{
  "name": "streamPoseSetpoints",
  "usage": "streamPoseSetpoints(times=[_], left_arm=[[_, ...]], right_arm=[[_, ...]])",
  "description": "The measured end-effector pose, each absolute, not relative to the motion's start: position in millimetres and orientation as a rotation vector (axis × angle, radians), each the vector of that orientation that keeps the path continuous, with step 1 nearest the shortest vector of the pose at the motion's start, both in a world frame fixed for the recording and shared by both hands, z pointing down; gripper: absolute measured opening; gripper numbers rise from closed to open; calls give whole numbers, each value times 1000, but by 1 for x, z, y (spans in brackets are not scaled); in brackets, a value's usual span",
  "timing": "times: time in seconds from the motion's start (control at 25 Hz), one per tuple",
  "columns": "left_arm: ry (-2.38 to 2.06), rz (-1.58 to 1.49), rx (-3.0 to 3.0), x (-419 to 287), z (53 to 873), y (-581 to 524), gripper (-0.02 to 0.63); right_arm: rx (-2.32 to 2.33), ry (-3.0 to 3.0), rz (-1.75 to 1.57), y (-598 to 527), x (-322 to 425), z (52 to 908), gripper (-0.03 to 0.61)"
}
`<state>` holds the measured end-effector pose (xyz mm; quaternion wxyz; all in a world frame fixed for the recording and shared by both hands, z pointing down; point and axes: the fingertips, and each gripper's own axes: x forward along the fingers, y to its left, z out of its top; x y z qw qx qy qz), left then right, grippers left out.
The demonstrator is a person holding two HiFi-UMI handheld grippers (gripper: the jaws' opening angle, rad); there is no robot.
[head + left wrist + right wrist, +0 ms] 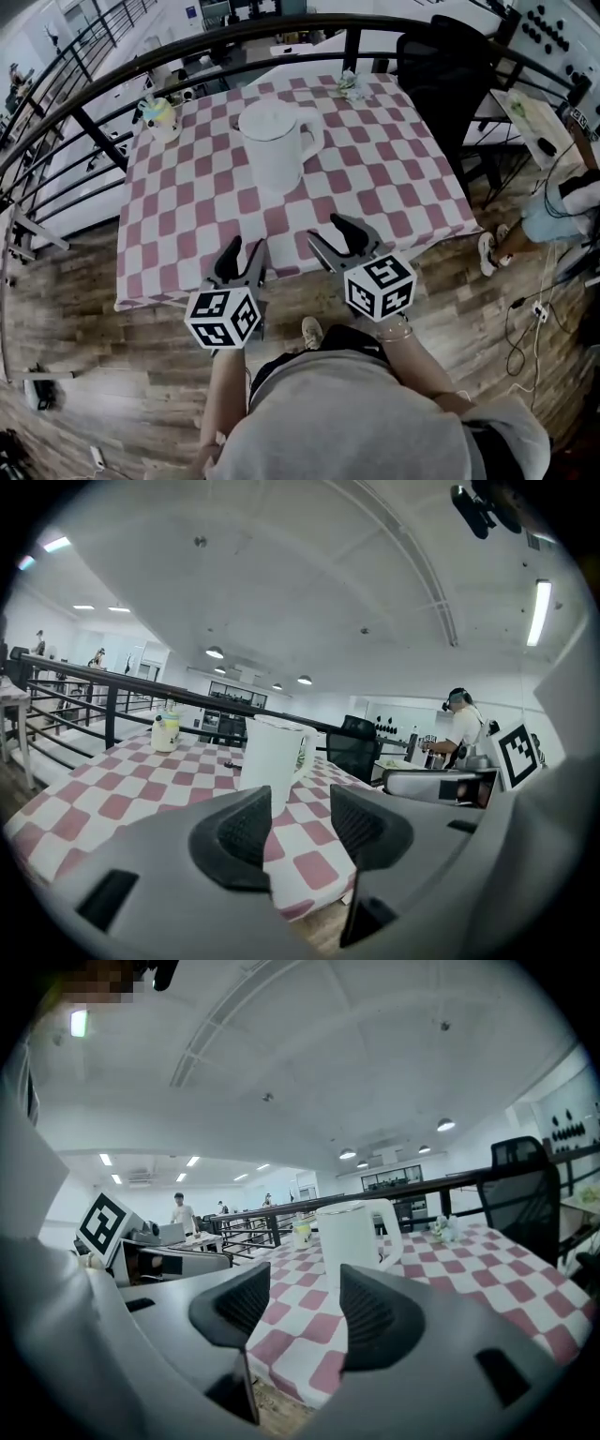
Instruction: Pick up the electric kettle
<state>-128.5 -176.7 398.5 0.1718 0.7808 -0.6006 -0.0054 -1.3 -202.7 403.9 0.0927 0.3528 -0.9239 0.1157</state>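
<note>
While both tools hover over the near edge of the bench [150, 281], the left hand-held gripper [247, 248] has its jaws apart with nothing between them, and the right hand-held gripper [325, 230] is likewise parted and empty. The two sit side by side, close but not touching, both aimed at the bench's middle. The white electric kettle [277, 141] stands upright on the pink-and-white checked cloth [394, 178], ahead of both hand-held grippers and well apart from them, handle on the right gripper's side. In the left gripper view the kettle [272, 757] shows just above the left pad of the left hand-held gripper [300, 808]. In the right gripper view it [352, 1232] sits above the gap of the right hand-held gripper [305, 1288]. A small yellow-topped jar [159, 117] stands far ahead, off to the left. A black chair [441, 75] stands beyond the bench, ahead to the right.
</note>
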Motion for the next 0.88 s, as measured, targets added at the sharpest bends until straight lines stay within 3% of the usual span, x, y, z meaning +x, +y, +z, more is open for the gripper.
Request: streamPoseSetpoints(times=[0.88], left_arm=[[-1768,22,2029,-141,432,-229,199]], right_arm=[[970,-2700,499,-278,5,439,225]])
